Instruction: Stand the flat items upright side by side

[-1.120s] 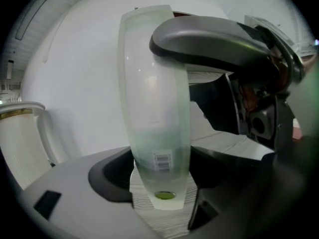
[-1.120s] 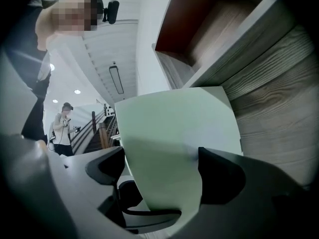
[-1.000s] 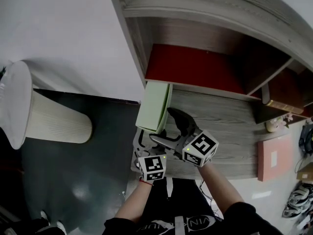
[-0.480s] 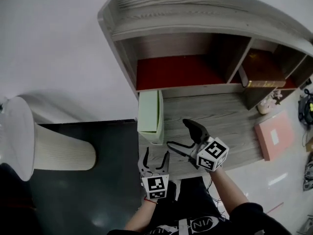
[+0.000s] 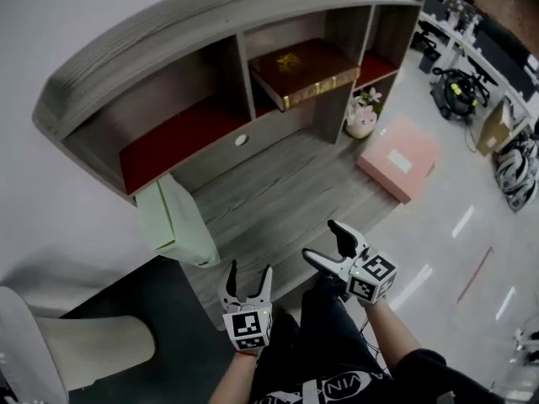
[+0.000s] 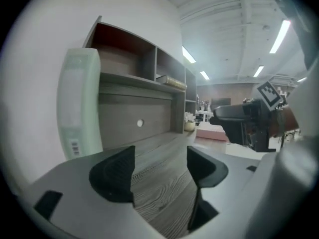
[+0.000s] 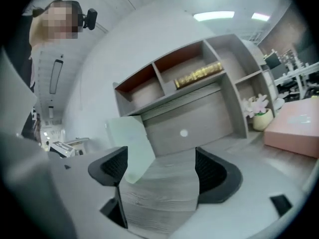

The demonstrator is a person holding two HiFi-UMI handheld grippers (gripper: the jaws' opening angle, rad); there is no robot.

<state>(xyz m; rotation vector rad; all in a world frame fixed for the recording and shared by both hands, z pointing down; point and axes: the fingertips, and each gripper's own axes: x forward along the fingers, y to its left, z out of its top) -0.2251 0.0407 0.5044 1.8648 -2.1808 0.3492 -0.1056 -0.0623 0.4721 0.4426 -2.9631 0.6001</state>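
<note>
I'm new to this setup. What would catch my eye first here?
A green box stands upright at the desk's left end, while a pink box lies flat at the right end. The left gripper and right gripper hover by the front edge with nothing between their jaws; the right's are closing.

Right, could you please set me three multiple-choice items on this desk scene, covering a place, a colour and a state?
1. Where is the green box?
A) at the desk's left end
B) inside a shelf compartment
C) on the floor

2. What colour is the flat box beside the flower pot?
A) blue
B) pink
C) black

3. How is the green box posed?
A) lying flat
B) standing on edge
C) leaning on the pot

Answers:
1 A: it stands at the desk's left end.
2 B: the head view shows it pink.
3 B: its narrow edge rests on the desk.
</note>
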